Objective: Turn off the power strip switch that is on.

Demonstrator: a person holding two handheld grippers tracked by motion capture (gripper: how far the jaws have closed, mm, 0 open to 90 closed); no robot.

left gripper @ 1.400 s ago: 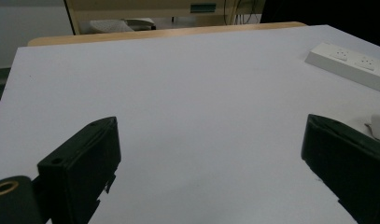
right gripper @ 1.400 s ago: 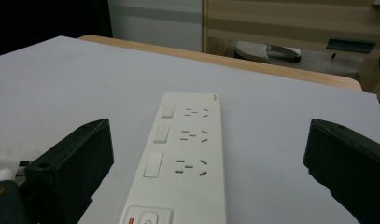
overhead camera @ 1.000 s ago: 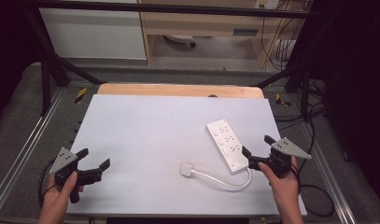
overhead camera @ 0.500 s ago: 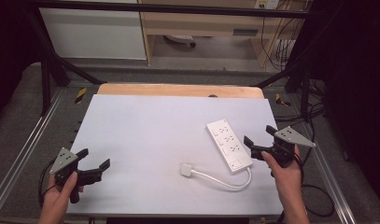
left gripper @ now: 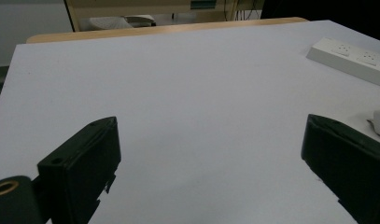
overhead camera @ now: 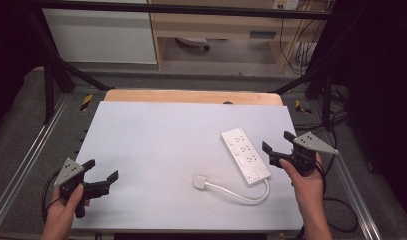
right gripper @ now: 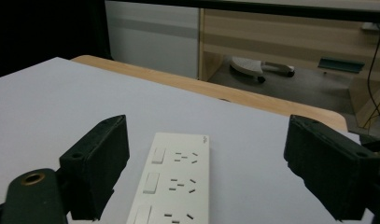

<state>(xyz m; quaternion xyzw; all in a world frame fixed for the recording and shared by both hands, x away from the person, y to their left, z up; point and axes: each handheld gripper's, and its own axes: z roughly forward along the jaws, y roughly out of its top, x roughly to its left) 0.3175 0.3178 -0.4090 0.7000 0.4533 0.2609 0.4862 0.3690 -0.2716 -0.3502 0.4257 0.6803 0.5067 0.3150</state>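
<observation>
even light falls from above on the white table, which reads bright with no glare; the surroundings sink into near black. shadows are faint and soft. both gripper views are soft, their near black jaws blurred and the background hazy.

right gripper moved forward, beside power strip

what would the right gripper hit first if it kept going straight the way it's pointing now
Most likely the white power strip. In the right gripper view it lies on the table straight ahead between the open jaws of the right gripper. Height is hard to judge, so the gripper might pass just above it.
</observation>
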